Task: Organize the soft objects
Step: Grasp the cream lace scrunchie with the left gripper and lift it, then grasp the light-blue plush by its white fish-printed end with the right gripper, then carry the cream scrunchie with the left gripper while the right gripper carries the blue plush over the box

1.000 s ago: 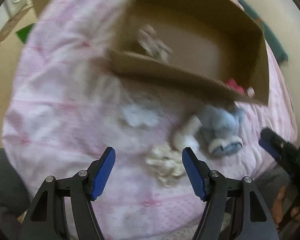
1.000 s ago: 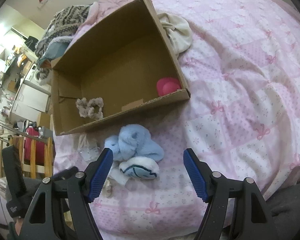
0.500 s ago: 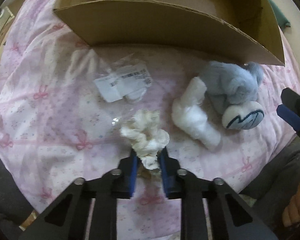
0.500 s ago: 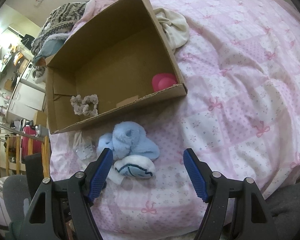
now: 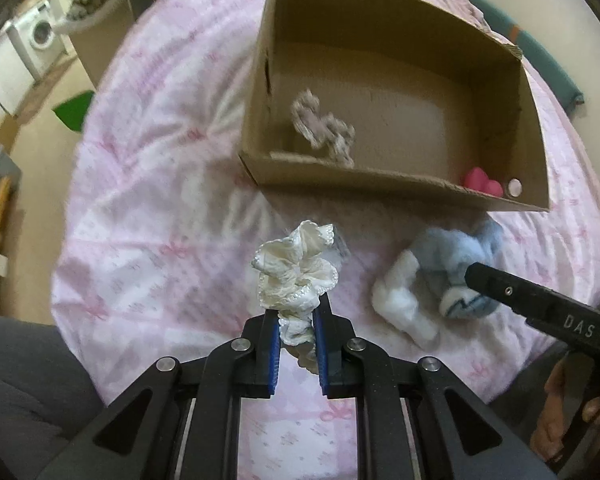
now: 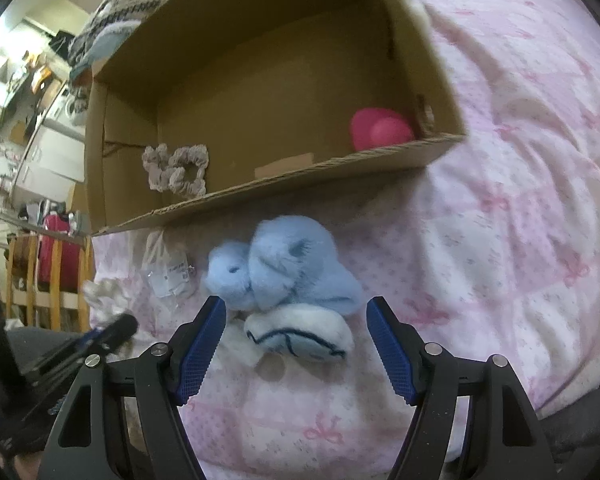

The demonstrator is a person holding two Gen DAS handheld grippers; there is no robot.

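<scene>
In box: cardboard box [image 5: 400, 184] already held a grey scrunchie [image 5: 324, 128] and a pink item [image 6: 380, 130].
Left gripper [image 5: 296, 350]: clenched on cream scrunchie [image 5: 296, 270], clear of the quilt [image 5: 152, 216].
Right gripper [image 6: 296, 344]: spread wide, straddling blue plush [image 6: 288, 272], not gripping.
Left to do: both into the box.

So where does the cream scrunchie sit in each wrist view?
Left wrist: cream scrunchie at centre, pinched between the left gripper fingers, raised over the bedspread.
Right wrist: blurred, at the left edge, above the left gripper's tip.
Shared landmark: the blue plush toy before the cardboard box.
</scene>
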